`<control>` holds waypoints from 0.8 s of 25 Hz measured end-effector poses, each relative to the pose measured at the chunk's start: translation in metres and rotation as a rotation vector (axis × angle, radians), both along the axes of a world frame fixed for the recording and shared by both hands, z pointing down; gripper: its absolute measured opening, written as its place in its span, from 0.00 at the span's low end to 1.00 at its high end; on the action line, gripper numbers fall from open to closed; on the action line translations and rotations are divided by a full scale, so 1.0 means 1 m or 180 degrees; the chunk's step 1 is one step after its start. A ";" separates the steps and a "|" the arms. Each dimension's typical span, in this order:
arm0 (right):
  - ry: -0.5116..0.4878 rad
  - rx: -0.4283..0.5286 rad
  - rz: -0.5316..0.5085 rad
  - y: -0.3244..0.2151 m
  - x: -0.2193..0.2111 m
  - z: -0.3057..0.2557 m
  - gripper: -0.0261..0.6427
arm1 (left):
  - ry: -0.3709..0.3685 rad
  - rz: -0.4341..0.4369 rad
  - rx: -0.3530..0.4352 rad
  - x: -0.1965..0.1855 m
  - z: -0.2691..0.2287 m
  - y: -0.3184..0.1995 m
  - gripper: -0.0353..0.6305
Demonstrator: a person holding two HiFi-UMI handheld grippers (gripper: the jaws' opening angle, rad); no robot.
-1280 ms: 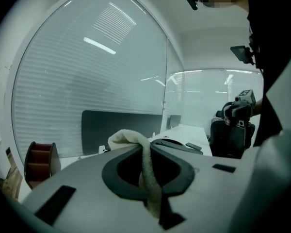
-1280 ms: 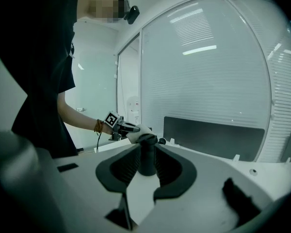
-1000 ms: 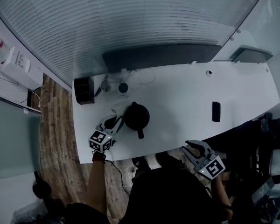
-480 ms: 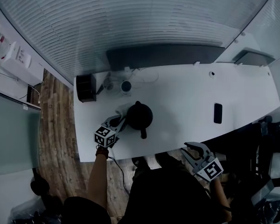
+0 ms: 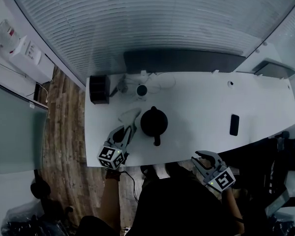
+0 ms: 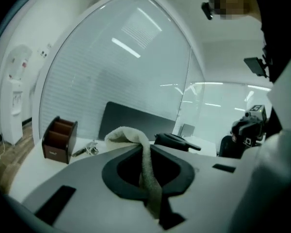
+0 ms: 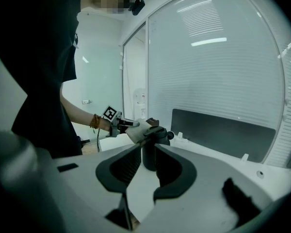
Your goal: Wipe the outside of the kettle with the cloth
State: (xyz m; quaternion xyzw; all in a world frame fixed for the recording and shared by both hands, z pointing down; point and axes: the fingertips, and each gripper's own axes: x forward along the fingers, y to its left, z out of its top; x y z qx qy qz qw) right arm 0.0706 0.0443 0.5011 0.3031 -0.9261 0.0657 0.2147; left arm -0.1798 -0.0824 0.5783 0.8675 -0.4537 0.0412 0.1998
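Observation:
A black kettle [image 5: 154, 122] stands on the white table [image 5: 196, 107], handle toward the near edge. My left gripper [image 5: 122, 133] is just left of it, shut on a white cloth [image 5: 129, 117] whose free end lies next to the kettle's left side; contact is unclear. In the left gripper view the cloth [image 6: 146, 166] runs up between the jaws of the left gripper [image 6: 144, 149], with the kettle [image 6: 177, 141] lid behind it. My right gripper [image 5: 204, 160] hangs off the near table edge, open with nothing between its fingers. The right gripper [image 7: 146, 152] looks at the kettle [image 7: 152, 152] and cloth [image 7: 136, 130].
A dark pen holder [image 5: 99, 89] stands at the back left corner, with a small round device and cable [image 5: 141, 90] beside it. A black phone [image 5: 234, 125] lies to the right. A dark panel [image 5: 184, 61] runs along the table's back edge, with a glass wall behind.
My left gripper has drawn back from the kettle's left side toward the near edge, cloth still in it. The right gripper has stayed put.

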 end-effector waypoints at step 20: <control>0.0155 -0.0008 -0.0130 0.009 0.008 0.013 0.16 | 0.0203 -0.0049 -0.0353 0.051 0.065 0.018 0.10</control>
